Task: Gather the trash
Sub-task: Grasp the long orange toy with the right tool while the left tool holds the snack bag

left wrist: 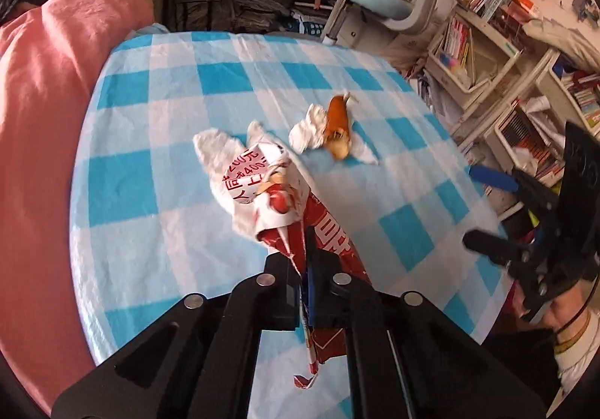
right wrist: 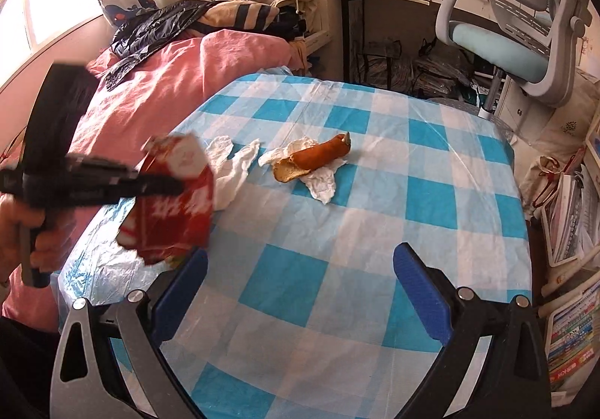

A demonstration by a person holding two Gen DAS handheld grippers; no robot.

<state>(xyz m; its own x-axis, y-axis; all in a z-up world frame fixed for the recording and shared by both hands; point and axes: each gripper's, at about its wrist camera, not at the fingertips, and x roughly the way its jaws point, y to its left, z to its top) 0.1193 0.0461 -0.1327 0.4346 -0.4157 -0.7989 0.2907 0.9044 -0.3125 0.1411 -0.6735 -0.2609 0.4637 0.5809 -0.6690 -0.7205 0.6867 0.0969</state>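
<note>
The left gripper (left wrist: 303, 269) has its jaws clamped on the thin, crinkly red-and-white paper wrapper (left wrist: 270, 194), while the right gripper (right wrist: 300, 291), jaws apart, faces the soft brown bread piece (right wrist: 311, 158) ahead, easiest to pinch at its middle.

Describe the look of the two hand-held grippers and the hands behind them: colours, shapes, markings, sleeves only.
Both are black angular linkage frames with round silver pivot bolts. The right hand-held gripper has flat, textured blue pads and grey side plates with triangular cutouts. The left hand-held gripper shows a thin blue strip between its fingers. The right hand wears a white cuff with yellow bands; a thin dark cable loops past it.
</note>
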